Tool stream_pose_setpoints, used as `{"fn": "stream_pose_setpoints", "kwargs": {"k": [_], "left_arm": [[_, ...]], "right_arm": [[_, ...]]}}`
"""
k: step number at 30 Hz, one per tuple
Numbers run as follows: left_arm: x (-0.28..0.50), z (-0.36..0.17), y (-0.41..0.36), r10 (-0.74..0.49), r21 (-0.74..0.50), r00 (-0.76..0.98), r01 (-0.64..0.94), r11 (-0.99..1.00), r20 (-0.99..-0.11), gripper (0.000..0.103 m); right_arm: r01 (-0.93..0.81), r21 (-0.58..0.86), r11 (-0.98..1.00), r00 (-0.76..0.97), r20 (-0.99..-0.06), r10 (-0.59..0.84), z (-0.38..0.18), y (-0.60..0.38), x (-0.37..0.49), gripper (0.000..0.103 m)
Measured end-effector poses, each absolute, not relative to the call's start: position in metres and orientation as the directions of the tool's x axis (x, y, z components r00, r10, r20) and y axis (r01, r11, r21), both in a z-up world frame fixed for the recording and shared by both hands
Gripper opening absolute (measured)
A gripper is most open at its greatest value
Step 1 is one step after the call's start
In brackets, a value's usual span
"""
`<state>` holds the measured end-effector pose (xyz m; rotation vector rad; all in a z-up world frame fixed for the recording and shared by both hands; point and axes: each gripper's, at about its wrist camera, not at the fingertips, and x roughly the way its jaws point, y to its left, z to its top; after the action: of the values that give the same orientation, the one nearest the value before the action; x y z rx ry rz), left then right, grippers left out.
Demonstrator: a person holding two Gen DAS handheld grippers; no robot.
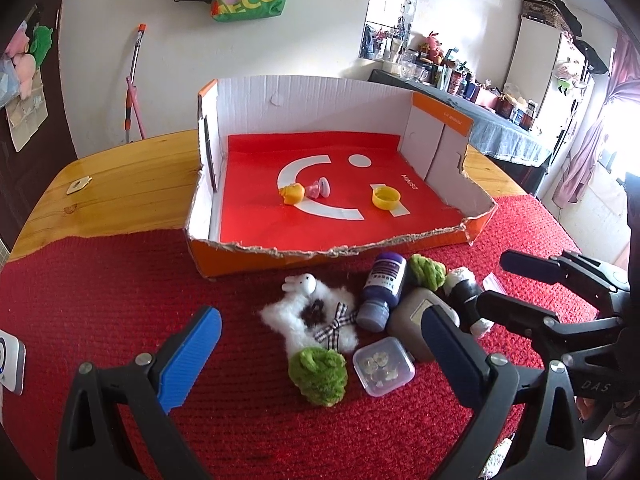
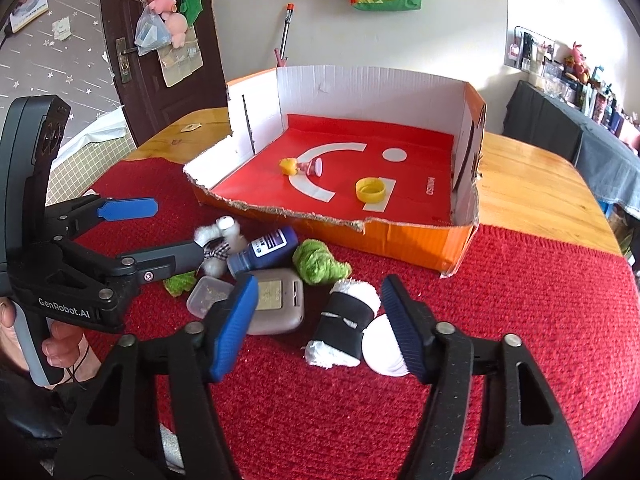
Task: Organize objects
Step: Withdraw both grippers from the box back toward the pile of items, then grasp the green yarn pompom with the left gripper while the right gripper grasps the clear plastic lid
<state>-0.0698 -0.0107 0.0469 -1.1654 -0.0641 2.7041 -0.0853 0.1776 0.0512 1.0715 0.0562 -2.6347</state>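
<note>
A cardboard tray (image 1: 400, 240) (image 2: 412, 236) with a red liner holds a yellow cap (image 1: 386, 198) (image 2: 371, 190), a yellow toy (image 1: 292, 193) (image 2: 289, 166) and a pink piece (image 1: 319, 189). In front of it on the red cloth lie a white plush rabbit (image 1: 316, 312) (image 2: 220, 236), a purple bottle (image 1: 382, 288) (image 2: 266, 250), two green plush pieces (image 1: 318, 376) (image 2: 320, 262), a clear small box (image 1: 383, 366) (image 2: 208, 294), a grey case (image 1: 412, 314) (image 2: 276, 304) and a black-and-white roll (image 2: 346, 320) (image 1: 466, 294). My left gripper (image 1: 320, 356) is open above the pile. My right gripper (image 2: 320, 320) is open around the roll.
The red cloth (image 1: 120, 300) covers the near half of a wooden table (image 1: 132, 180) (image 2: 532, 192). A white disc (image 2: 382, 346) lies by the roll. A white device (image 1: 12, 364) sits at the left edge. A door (image 2: 160, 40) and a cluttered shelf (image 1: 480, 96) stand behind.
</note>
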Motion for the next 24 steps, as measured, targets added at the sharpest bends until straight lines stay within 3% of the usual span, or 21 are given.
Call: {"fn": "stream_pose_setpoints", "kwargs": {"k": [13,24], "left_arm": [[-0.064,0.037,-0.013,0.203,-0.124,-0.647,-0.166,-0.978,-0.735,0.080],[-0.062,0.027,-0.022,0.199,-0.133,-0.626,-0.151,-0.980,-0.754,0.067]], "right_arm": [[0.274,0.099,-0.957,-0.663,-0.701,-0.262,0.042,0.182,-0.077,0.049],[0.167,0.087,-0.982,-0.671,-0.720,-0.178,0.030,0.212,-0.076,0.046]]}}
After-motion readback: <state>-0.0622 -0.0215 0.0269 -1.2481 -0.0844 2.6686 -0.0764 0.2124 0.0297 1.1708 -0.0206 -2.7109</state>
